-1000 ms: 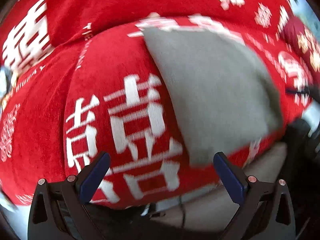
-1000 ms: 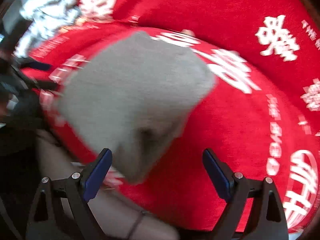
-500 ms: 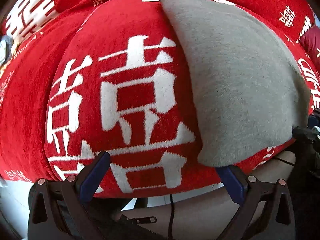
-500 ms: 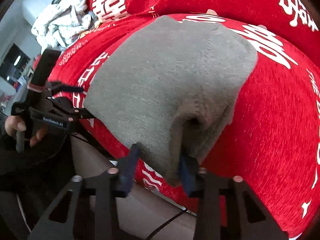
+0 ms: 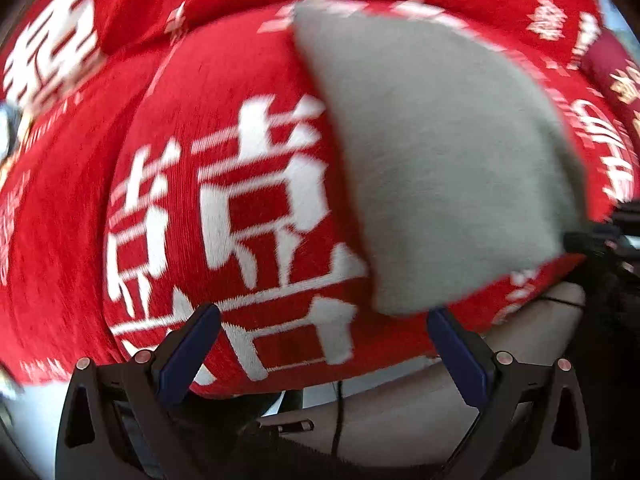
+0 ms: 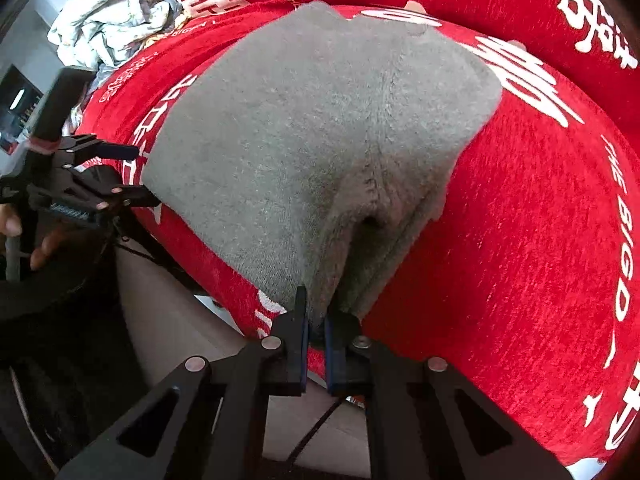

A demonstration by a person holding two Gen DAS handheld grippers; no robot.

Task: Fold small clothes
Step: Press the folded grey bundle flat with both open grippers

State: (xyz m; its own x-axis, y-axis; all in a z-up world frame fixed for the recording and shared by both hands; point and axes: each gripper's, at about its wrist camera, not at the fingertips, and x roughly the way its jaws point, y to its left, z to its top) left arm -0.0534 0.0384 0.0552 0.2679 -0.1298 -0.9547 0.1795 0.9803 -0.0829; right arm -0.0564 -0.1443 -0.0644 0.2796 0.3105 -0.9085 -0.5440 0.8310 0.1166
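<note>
A grey fleece garment (image 6: pixel 320 144) lies on a surface covered with a red cloth with white characters (image 6: pixel 540 240). My right gripper (image 6: pixel 316 320) is shut on the garment's near corner, which bunches into folds just above the jaws. In the left wrist view the garment (image 5: pixel 440 160) lies at the right, its near corner just above my right fingertip (image 5: pixel 452 340). My left gripper (image 5: pixel 320 340) is open and empty over the red cloth (image 5: pixel 160 200). It also shows in the right wrist view (image 6: pixel 104 176), beside the garment's left edge.
A pile of white crumpled clothes (image 6: pixel 108 20) lies at the back left. The surface's front edge runs just in front of both grippers, with a pale floor (image 5: pixel 400 420) and a thin cable (image 5: pixel 338 412) below.
My right gripper has closed fully on the garment's near corner. My left gripper stayed open and drew back a little from the garment's corner.
</note>
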